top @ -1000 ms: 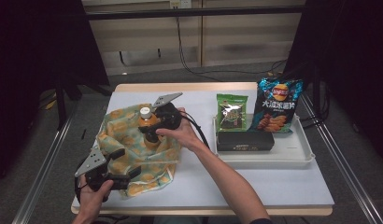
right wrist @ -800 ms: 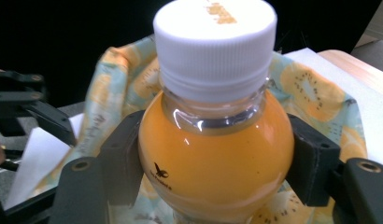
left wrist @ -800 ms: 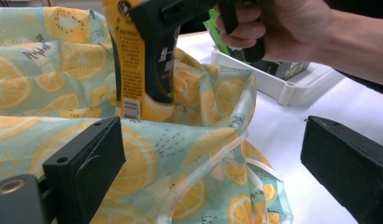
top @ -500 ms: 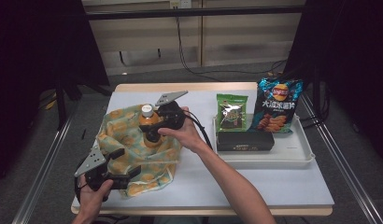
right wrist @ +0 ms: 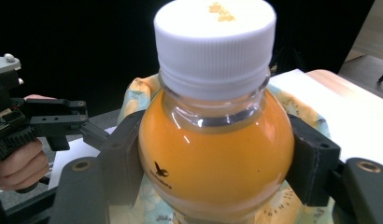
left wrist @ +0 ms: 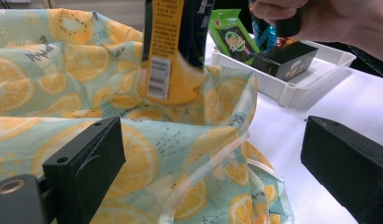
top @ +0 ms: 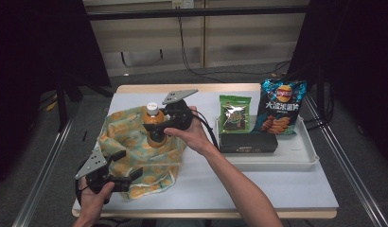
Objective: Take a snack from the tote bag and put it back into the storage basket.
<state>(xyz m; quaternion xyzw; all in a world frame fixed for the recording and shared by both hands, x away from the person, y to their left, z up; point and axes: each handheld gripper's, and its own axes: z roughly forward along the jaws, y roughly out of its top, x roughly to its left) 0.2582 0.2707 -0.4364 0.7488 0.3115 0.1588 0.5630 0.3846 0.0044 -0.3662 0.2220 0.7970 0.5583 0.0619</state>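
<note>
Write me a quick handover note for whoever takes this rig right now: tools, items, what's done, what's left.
Right tool: shut on the orange juice bottle, holding it upright over the lemon-print bag.
Left tool: open at the bag's near edge; the pads press on nothing.
White tray: holds the green snack packet, blue chip bag and black box.
Done: bottle gripped and brought to the bag.
Left: probably seat the bottle in the bag and release; the tray items look unpacked.
</note>
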